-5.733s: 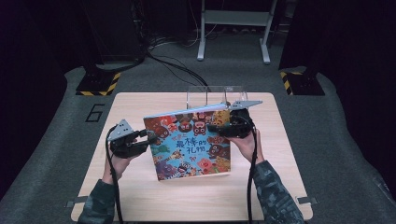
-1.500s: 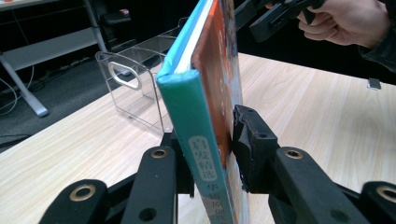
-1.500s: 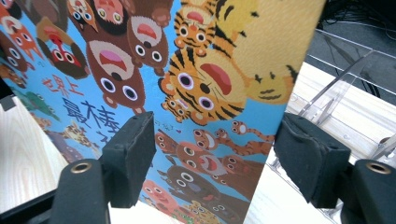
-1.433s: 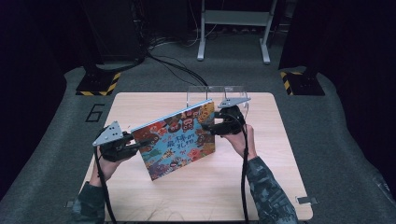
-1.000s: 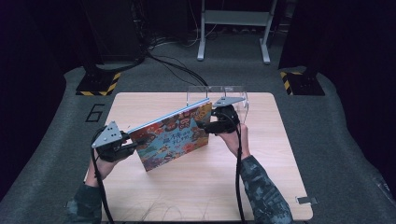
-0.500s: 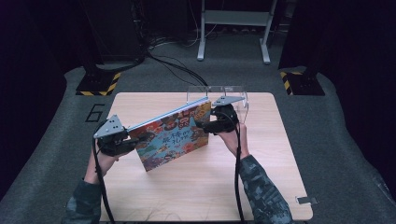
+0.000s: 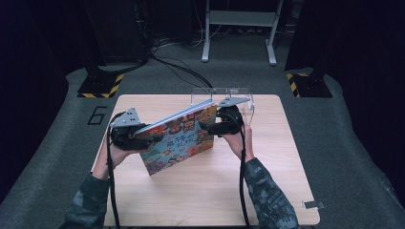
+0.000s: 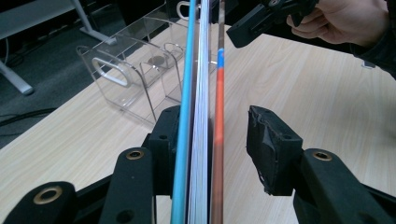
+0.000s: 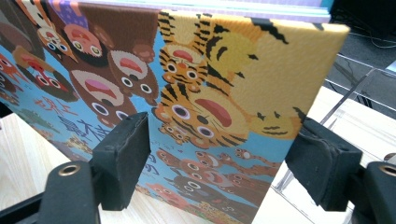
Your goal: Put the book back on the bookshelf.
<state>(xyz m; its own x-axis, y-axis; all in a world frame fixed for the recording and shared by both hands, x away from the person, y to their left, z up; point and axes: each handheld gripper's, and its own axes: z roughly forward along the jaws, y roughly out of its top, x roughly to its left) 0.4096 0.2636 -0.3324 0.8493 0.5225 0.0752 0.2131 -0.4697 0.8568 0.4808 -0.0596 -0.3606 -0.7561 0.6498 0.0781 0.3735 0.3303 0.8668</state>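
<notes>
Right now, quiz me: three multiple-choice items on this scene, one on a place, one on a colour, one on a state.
1. The clear rack stands: A) at the table's far edge, behind the book; B) at its near edge; C) on the floor.
2. The cover's tiger is: A) green; B) yellow with black stripes; C) white.
3. The book is: A) lying flat; B) inside the rack; C) raised at a tilt.
Answers: 1 A, the high view shows it beyond the book; 2 B, the right gripper view shows it; 3 C, its top edge slopes above the table.
</notes>
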